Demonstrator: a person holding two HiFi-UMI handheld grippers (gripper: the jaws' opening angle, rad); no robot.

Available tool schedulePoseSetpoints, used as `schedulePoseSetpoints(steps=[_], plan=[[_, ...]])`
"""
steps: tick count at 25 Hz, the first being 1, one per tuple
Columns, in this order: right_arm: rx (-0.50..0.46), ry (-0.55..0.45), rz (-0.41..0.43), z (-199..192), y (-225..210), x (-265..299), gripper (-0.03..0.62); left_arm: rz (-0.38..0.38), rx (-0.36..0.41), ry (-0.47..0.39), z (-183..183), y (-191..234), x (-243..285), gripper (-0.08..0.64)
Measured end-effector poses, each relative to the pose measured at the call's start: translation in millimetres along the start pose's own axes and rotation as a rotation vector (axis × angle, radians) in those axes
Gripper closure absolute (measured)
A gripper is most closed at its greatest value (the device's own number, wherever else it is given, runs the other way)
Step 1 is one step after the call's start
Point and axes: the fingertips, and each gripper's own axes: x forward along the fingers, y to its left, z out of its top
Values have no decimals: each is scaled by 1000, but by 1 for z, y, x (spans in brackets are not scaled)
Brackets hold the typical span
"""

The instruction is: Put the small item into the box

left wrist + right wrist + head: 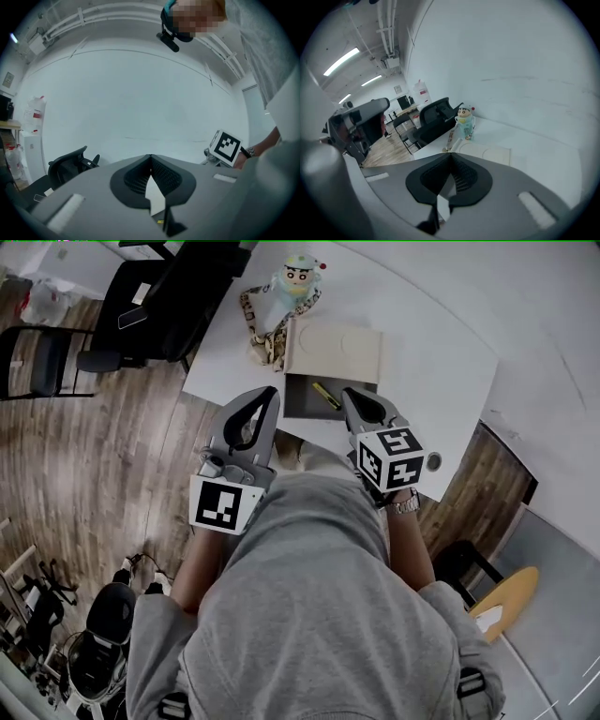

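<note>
An open box (302, 401) sits near the front edge of the white table (441, 362), with its beige lid (334, 351) folded back behind it. A small yellow item (326, 396) lies inside the box on its dark floor. My left gripper (271, 393) hovers at the box's left front corner with its jaws shut and nothing in them. The right gripper (350, 396) hangs at the box's right front corner, also shut and holding nothing. In the left gripper view the jaw tips (150, 158) meet. They meet in the right gripper view (451, 155) too, where the lid (487, 152) shows beyond.
A cartoon figure toy (296, 281) (465, 123) with a patterned strap (262, 332) stands behind the box. A small round object (433, 461) lies on the table at the right. Black office chairs (155, 296) (70, 166) stand left of the table, and a yellow stool (506, 601) stands at lower right.
</note>
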Motion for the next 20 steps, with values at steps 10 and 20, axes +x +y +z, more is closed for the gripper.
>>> schedulePoseSetpoints(steps=[10,20], plan=[[-41,-218,1,71,32,-39,578,16,17,-90,25,11,-2,557],[-60,-415,7,122,51,-71,578,16,70,-147,56,24,4,557]])
